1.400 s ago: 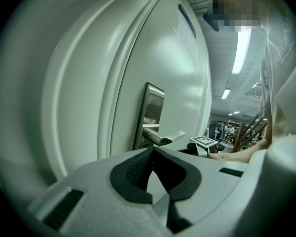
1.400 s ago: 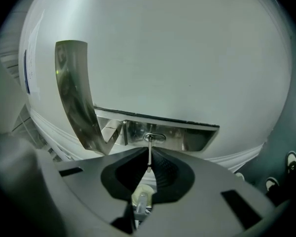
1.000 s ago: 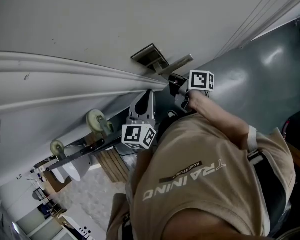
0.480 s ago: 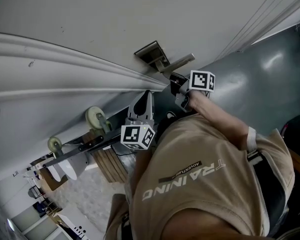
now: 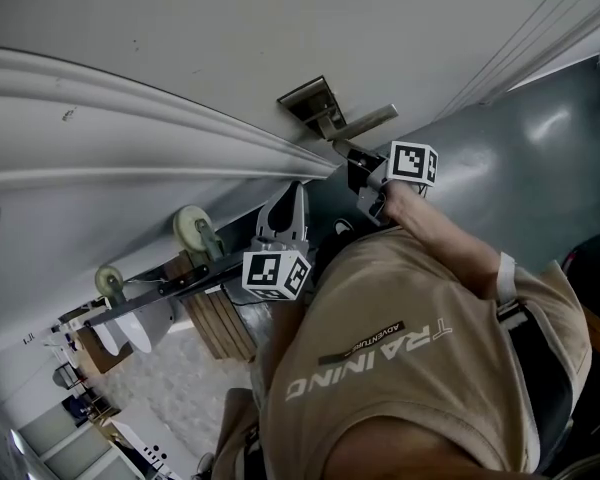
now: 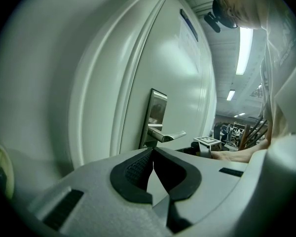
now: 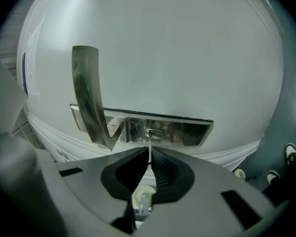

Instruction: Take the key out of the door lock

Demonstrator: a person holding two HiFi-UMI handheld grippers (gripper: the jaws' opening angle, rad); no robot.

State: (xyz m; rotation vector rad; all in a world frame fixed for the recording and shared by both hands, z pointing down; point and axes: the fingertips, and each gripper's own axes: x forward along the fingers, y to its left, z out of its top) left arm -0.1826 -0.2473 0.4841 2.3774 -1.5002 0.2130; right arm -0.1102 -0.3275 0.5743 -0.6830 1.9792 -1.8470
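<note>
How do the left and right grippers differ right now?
Load: the right gripper is shut on the key, whose blade reaches into the lock. The left gripper is shut on nothing.
Position: the right gripper is up close at the lock. The left gripper hangs back, apart from the door, with the door handle beyond its tips.
Shared: both point at the door, jaws together.

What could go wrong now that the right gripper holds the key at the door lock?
The right gripper pinches the key only with its very tips, so it may slip out and fall. If the pull is not straight away from the lock, the thin key might jam or bend.
</note>
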